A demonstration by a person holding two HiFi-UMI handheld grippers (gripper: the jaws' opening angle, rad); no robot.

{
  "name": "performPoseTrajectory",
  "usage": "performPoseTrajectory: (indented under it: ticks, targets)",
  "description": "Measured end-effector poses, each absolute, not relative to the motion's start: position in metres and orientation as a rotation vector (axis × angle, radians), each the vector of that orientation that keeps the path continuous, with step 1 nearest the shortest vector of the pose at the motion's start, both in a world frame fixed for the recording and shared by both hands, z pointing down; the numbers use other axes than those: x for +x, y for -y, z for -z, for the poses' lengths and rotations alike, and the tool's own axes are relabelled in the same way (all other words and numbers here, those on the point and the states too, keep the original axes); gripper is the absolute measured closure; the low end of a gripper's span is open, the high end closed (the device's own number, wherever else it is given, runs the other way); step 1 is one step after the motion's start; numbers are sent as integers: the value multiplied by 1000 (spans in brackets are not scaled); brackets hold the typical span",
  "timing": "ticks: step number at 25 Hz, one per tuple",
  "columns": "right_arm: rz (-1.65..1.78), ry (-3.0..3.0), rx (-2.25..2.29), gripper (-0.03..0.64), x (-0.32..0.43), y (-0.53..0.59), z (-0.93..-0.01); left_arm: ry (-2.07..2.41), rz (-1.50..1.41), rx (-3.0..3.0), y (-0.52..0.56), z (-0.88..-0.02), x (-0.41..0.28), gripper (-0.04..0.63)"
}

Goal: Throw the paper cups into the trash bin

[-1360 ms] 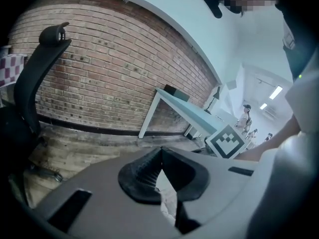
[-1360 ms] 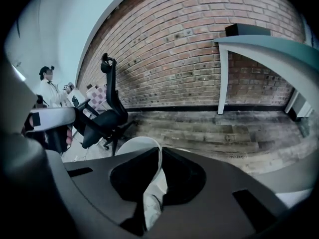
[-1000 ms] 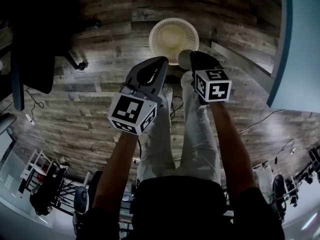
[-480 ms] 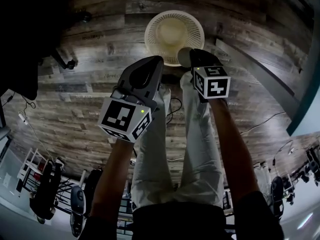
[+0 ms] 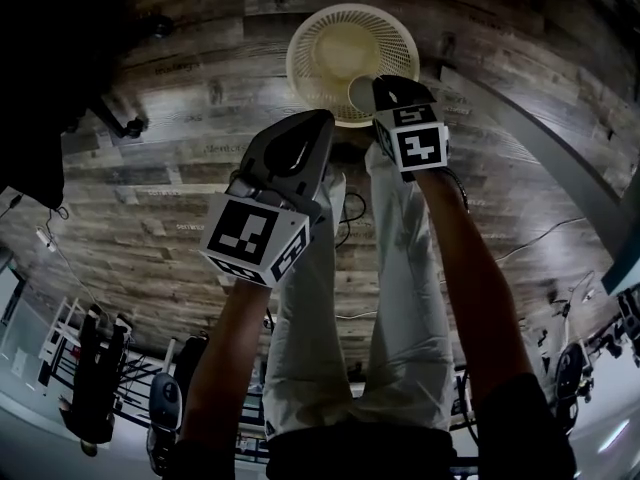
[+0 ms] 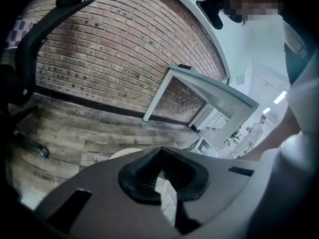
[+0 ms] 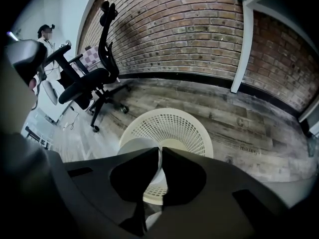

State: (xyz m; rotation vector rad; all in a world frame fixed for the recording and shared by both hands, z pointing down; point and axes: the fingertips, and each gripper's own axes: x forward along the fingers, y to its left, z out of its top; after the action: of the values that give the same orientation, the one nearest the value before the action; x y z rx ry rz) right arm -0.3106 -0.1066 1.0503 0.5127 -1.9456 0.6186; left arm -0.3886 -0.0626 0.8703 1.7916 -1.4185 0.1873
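Item: paper cup (image 5: 362, 93), pale, single. Clamped by its thin wall in the right gripper (image 5: 378, 85); the right gripper view shows the jaws pressed together on that wall, with the cup's mouth showing left of them. It hangs over the near rim of the trash bin (image 5: 300, 63).

Item: trash bin, cream, round, mesh-walled, open-topped. It stands on the wooden plank floor (image 5: 180, 188), clear of the brick wall (image 7: 199, 29).

Item: left gripper (image 5: 322, 120), jaws closed tip to tip with nothing seen between them, held above the person's trouser leg (image 5: 310, 298), short of the bin.

Item: black office chair (image 7: 94, 83), on the floor, well apart from the bin.
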Motion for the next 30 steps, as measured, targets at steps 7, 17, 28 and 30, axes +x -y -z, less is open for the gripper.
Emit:
performPoseTrajectory:
  ticks: [7, 17, 28, 30]
  targets:
    - [-633, 1936, 517, 589, -314, 105, -1072, 1391, -195, 1771, 54, -890, -390, 586]
    - [-695, 1877, 554, 537, -311, 98, -1085, 1386, -158, 1773, 54, -891, -397, 586]
    - [-573, 1934, 510, 571, -307, 86, -1037, 1413, -200, 1785, 41, -871, -407, 586]
    - [-543, 1951, 514, 592, -309, 87, -1019, 1418, -217, 1795, 40, -863, -411, 586]
